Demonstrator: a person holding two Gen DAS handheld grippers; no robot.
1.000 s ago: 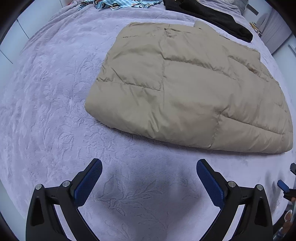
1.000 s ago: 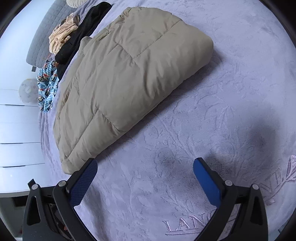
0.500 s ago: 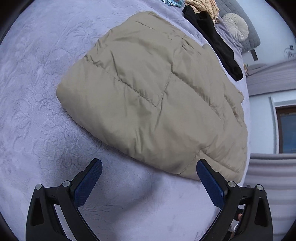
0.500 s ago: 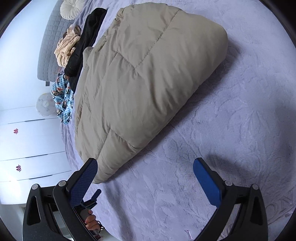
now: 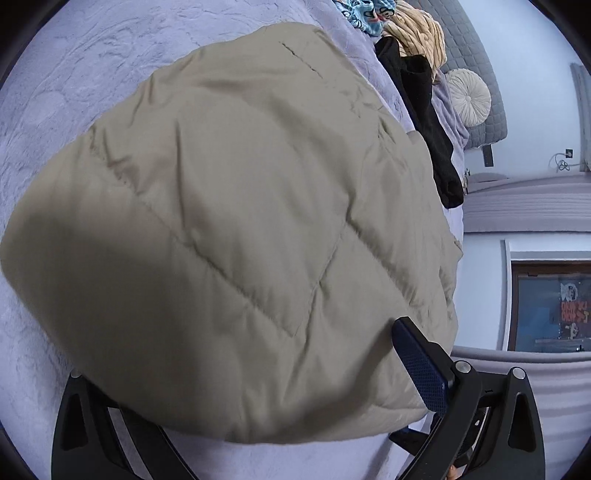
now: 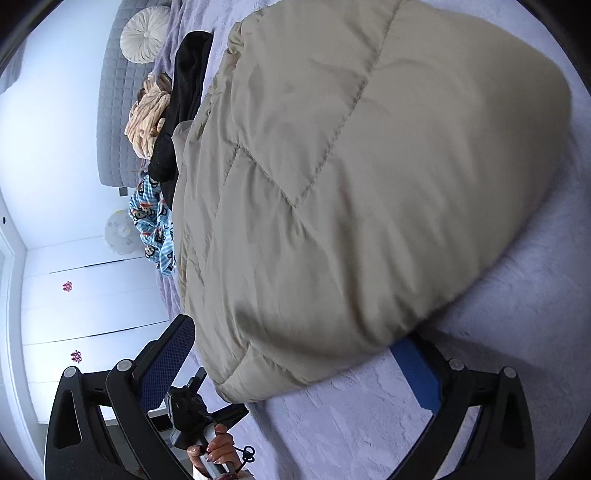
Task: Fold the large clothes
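A folded beige quilted jacket [image 5: 240, 221] lies on the lavender bedspread [image 5: 66, 66] and fills most of both views. My left gripper [image 5: 251, 358] is open at the jacket's near corner. Its right blue pad [image 5: 419, 363] rests against the fabric, while the left finger is hidden under the jacket. In the right wrist view the same jacket [image 6: 369, 177] bulges over my right gripper [image 6: 295, 354], which is also open. One pad [image 6: 168, 356] stands off the bed's edge and the other pad [image 6: 415, 363] sits beneath the jacket's rim.
A black garment [image 5: 424, 110], a beige striped one [image 5: 417, 33] and a blue patterned one [image 6: 155, 225] lie past the jacket by the grey headboard [image 6: 114, 92] and round cushion [image 6: 146, 35]. A person's hand [image 6: 218, 448] shows low down. White wardrobe doors [image 6: 81, 306] stand beside the bed.
Both grippers have moved in from open bedspread to the jacket's near edge, and the jacket now lies between their open fingers. The views have tilted toward the headboard.
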